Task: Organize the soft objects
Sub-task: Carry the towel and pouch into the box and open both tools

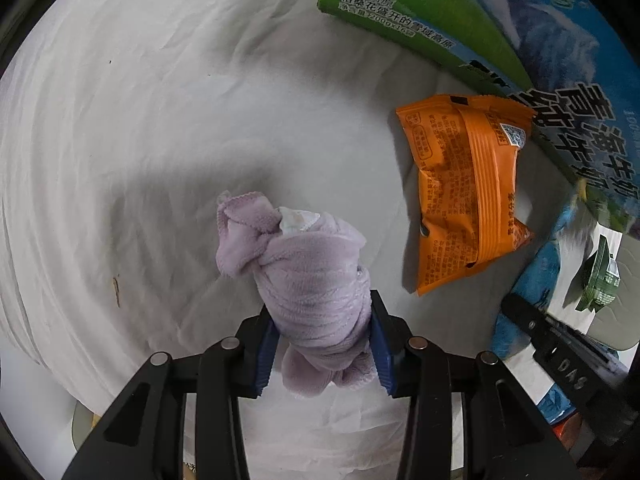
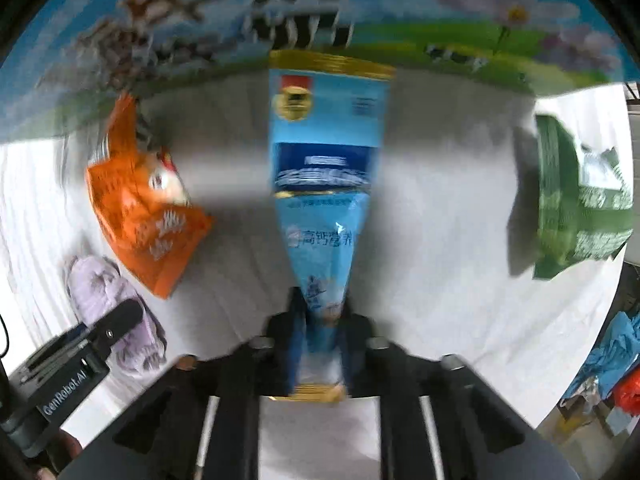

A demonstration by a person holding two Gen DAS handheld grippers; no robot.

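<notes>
My left gripper [image 1: 324, 344] is shut on a knotted lilac towel [image 1: 304, 276], held just above the white cloth [image 1: 120, 140]. The towel also shows in the right wrist view [image 2: 108, 304], with the left gripper [image 2: 116, 320] on it. My right gripper [image 2: 320, 320] is shut on a light blue milk-powder pouch [image 2: 326, 168] that sticks out forward over the cloth. An orange snack packet [image 1: 468, 192] lies to the right of the towel; it also shows in the right wrist view [image 2: 140, 208]. The right gripper [image 1: 520, 312] and its blue pouch [image 1: 532, 280] show at the right edge of the left view.
A large green-and-blue milk carton box [image 1: 520, 40] stands along the far side, also seen in the right wrist view [image 2: 400, 12]. A green packet [image 2: 580, 200] lies on the cloth at right; it also shows in the left wrist view [image 1: 600, 280]. Clutter sits beyond the table's right edge [image 2: 616, 364].
</notes>
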